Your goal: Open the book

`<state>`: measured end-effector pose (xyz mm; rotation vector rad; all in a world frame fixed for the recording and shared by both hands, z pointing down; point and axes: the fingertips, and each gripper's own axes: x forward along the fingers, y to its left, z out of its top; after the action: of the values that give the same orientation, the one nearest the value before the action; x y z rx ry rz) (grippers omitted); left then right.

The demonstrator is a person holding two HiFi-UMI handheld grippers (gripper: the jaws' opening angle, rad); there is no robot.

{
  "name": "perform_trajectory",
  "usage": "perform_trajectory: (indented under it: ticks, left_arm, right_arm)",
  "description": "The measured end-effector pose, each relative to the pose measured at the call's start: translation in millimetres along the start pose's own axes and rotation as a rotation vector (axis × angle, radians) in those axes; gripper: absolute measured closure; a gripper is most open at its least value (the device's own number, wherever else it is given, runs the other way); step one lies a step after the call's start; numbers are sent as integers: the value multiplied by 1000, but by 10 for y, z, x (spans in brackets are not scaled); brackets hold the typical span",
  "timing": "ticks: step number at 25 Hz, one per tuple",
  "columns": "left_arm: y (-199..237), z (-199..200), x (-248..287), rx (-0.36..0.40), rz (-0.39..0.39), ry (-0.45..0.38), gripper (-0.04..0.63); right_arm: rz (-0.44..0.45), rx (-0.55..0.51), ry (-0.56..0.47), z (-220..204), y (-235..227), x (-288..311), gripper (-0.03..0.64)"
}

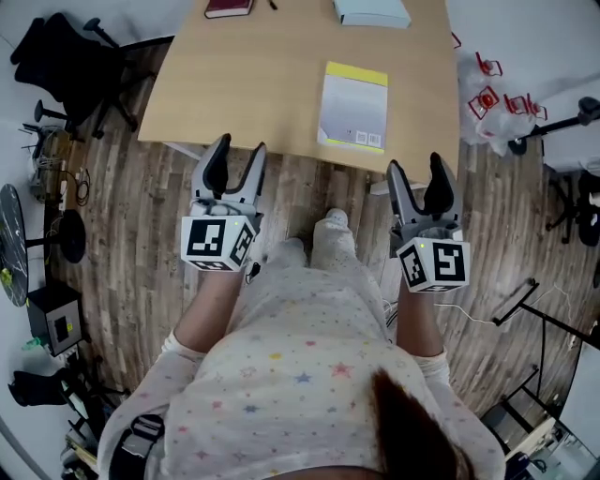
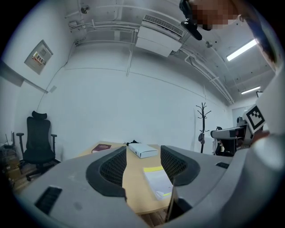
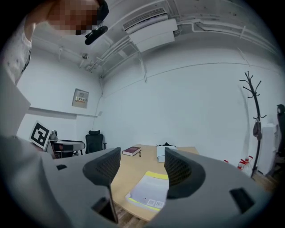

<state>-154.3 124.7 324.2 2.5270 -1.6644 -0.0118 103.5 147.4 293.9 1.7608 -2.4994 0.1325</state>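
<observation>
A closed book [image 1: 353,107] with a pale grey cover and yellow bands lies flat near the front edge of the wooden table [image 1: 244,84]. It also shows in the left gripper view [image 2: 158,180] and the right gripper view [image 3: 149,192]. My left gripper [image 1: 234,160] hovers over the floor just short of the table edge, left of the book, open and empty. My right gripper [image 1: 419,182] is held off the table's front right corner, open and empty too. Neither touches the book.
A dark red book [image 1: 229,8] and a white box [image 1: 372,12] lie at the table's far side. A black office chair [image 1: 66,64] stands to the left. A coat stand [image 3: 254,129] and red items [image 1: 487,97] are on the right.
</observation>
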Motion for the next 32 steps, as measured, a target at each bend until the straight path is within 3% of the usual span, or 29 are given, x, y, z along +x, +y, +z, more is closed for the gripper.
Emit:
perform_trajectory:
  ticks: [9,17,23,32]
  left_arm:
    - [-37,166,693,1,131,-44,377]
    - [-65,141,1018,8,204,-14,377]
    - [179,132,1389,15,190,-6,377]
    - [790,426,2199,36,66,-59,377]
  right_arm:
    - [161,-21,-24,243,-617,791,319]
    - [245,13,-18,255,-902,1282,319]
    - [227,22,-4,217,-941,1673,319]
    - [95,34,-28,384,-933,2423,319]
